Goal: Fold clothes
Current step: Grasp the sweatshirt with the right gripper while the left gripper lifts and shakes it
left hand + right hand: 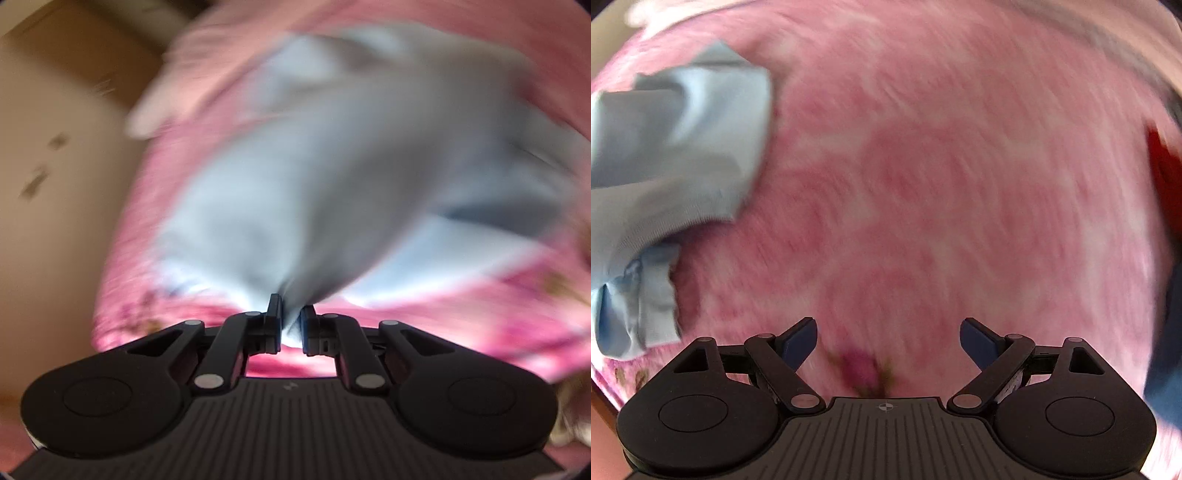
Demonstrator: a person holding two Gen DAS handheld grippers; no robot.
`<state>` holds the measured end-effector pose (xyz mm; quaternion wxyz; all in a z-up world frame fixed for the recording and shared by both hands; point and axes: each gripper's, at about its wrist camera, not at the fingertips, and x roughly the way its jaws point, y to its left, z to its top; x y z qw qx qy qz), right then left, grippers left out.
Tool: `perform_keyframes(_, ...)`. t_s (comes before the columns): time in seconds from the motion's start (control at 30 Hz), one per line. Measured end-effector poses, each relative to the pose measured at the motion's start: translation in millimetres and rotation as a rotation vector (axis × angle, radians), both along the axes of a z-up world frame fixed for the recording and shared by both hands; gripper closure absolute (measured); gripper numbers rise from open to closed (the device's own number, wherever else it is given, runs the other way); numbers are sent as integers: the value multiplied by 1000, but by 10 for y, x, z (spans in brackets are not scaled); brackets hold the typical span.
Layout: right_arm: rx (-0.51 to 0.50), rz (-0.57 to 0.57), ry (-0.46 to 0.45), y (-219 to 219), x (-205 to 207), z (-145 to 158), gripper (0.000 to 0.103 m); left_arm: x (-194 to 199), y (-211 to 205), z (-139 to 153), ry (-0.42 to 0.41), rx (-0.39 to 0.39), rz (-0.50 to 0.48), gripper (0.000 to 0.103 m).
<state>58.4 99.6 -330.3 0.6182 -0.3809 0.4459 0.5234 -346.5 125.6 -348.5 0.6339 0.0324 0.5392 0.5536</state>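
Apparently left tongs (291, 317) pinch the blue garment's (332, 177) edge (blurred).

garment (314, 177): pale blue; crumpled; lying on pink floral cover

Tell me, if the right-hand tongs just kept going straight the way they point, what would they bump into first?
Most likely the pink blanket. The right tongs stand open with nothing between them, and only pink cover fills the view ahead. The light blue garment lies off to the left, out of that line. The picture is blurred, so depth is uncertain.
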Motion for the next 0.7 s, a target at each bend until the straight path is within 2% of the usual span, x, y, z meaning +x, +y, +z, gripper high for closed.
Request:
perform_keyframes(0.07, 80, 117, -57, 117, -125, -5, 15, -266, 255, 206, -25, 52, 45, 94)
perform_keyframes(0.17, 203, 344, -188, 320, -389, -89, 15, -574, 650, 316, -34, 103, 90, 94)
perform_keyframes(0.23, 258, 499, -290, 473, -574, -211, 15, -701, 896, 307, -59, 105, 119, 94)
perform_keyframes(0.33, 320, 678, -370, 687, -809, -357, 15, -865, 1144, 238, -90, 84, 144, 94)
perform_keyframes(0.5, 409, 945, -504, 877, -1281, -599, 18, -919, 1293, 163, -95, 41, 83, 94)
perform_keyframes(0.57, 430, 1010, -520, 928, -1430, -646, 42, -974, 1415, 153, -109, 29, 63, 94)
perform_keyframes(0.63, 406, 1051, -503, 985, -1537, -644, 98, -1025, 1528, 168, -120, 26, 47, 94)
perform_keyframes(0.7, 401, 1028, -460, 1029, -1576, -526, 98, -1061, 1618, 229, -138, 29, 37, 94)
